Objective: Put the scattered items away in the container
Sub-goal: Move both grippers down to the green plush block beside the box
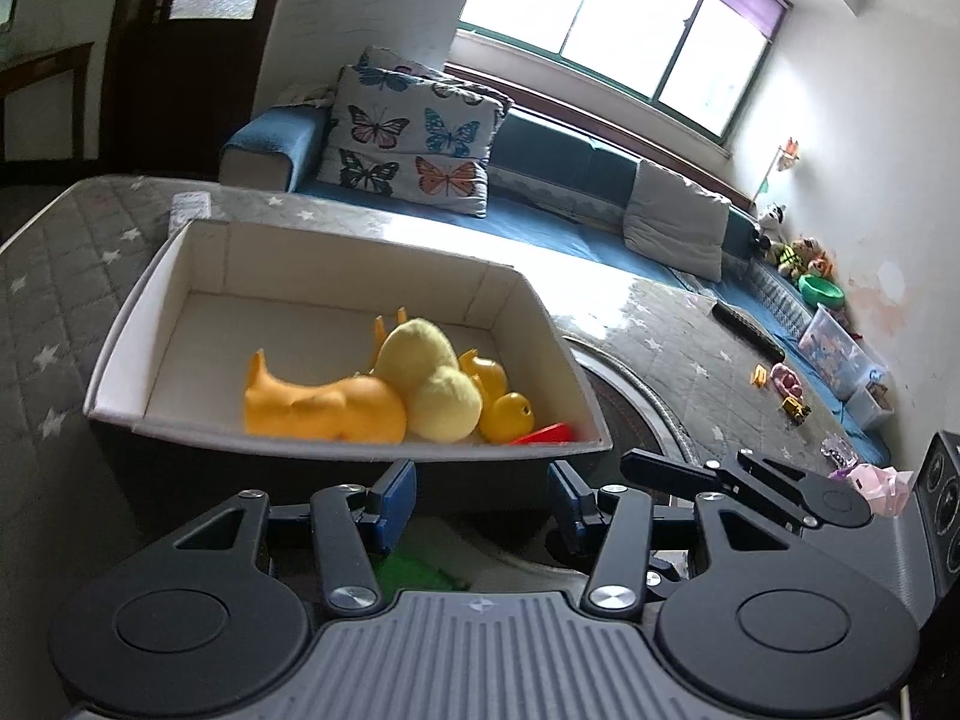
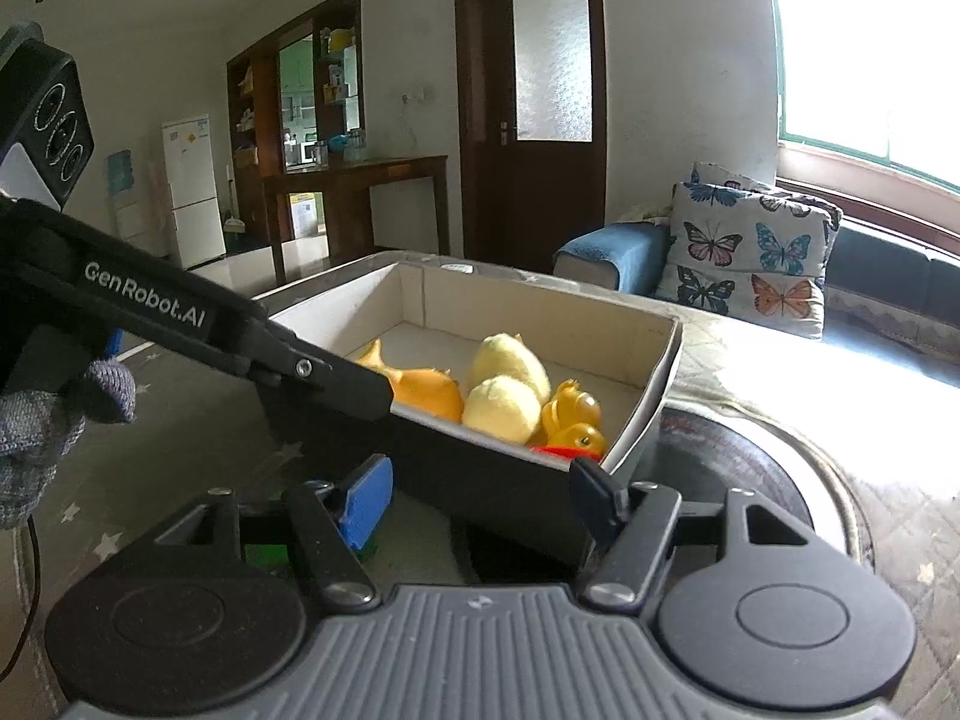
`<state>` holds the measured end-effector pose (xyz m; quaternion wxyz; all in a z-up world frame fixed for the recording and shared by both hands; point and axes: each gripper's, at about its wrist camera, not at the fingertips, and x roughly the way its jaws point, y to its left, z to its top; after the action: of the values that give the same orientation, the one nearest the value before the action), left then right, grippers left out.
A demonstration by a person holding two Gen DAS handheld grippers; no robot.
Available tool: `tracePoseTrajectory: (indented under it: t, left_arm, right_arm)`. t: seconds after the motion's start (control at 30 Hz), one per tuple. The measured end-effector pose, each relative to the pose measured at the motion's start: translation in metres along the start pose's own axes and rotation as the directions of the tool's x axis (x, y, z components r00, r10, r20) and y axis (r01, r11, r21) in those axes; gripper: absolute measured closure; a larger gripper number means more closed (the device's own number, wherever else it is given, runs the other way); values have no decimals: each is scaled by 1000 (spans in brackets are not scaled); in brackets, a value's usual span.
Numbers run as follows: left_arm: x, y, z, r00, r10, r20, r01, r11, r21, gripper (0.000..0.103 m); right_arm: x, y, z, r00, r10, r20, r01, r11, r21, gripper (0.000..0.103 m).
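Note:
A grey box with white inside (image 1: 336, 252) (image 2: 654, 360) stands on the star-patterned table cover. In it lie an orange rubber toy (image 1: 324, 408) (image 2: 426, 387), a pale yellow plush duck (image 1: 429, 372) (image 2: 507, 384), two small orange rubber ducks (image 1: 507, 414) (image 2: 573, 414) and a red piece (image 1: 543, 435) (image 2: 561, 451). My left gripper (image 1: 483, 495) is open and empty just before the box's near wall. My right gripper (image 2: 480, 495) is open and empty, also at the near wall. A green item (image 1: 414, 570) (image 2: 264, 552) lies low behind the fingers, mostly hidden.
A round dark trivet (image 1: 624, 408) (image 2: 738, 468) lies right of the box. A black remote (image 1: 747, 330), small toys (image 1: 786, 384) and a pink item (image 1: 876, 480) lie on the table farther right. A blue sofa with butterfly cushions (image 1: 414, 138) is behind. The left gripper's body (image 2: 180, 312) crosses the right view.

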<state>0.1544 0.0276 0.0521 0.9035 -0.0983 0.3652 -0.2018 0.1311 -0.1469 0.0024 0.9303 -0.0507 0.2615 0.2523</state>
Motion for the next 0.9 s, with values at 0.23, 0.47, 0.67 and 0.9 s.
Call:
tracePoseTrajectory:
  t: [0.23, 0.47, 0.67, 0.9]
  left_arm:
    - [-11, 14, -18, 1000, 25, -5, -25, 998, -59, 52]
    - [-10, 23, -35, 998, 58, -31, -61, 993, -100, 52]
    - [-10, 29, -41, 997, 72, -36, -76, 990, -117, 52]
    - [-10, 35, -42, 997, 75, -37, -79, 988, -134, 52]
  right_arm:
    - [-3, 17, -12, 1000, 19, -22, -19, 1000, -18, 33]
    - [0, 33, -22, 998, 42, -50, -43, 999, -32, 29]
    - [5, 42, -24, 997, 49, -67, -53, 997, -52, 23]
    - [12, 49, -24, 995, 58, -78, -63, 996, -63, 22]
